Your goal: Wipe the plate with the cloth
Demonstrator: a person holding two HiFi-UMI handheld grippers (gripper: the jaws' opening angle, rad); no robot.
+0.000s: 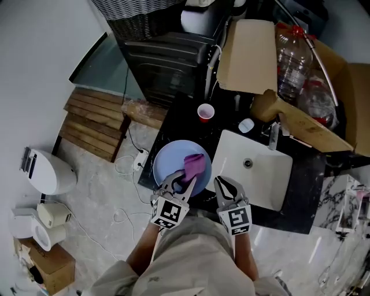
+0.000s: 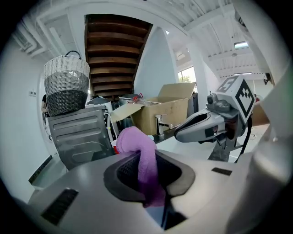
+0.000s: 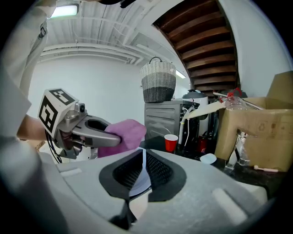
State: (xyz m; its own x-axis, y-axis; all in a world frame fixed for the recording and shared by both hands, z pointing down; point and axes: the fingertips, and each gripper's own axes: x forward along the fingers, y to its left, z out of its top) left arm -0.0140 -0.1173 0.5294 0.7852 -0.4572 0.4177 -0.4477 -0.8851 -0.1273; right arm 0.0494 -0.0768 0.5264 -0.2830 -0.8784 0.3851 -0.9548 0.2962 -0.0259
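A pale blue plate is over the black counter, left of the sink. A purple cloth rests on its right part. My left gripper is shut on the cloth, which bulges up out of the jaws in the left gripper view. My right gripper is at the plate's right edge. In the right gripper view its jaws are shut on the thin plate rim. That view also shows the left gripper with the cloth close on the left.
A white sink with a faucet lies to the right of the plate. A red cup and a small blue lid stand behind. Cardboard boxes, a plastic bottle, a black appliance and a wicker basket fill the back.
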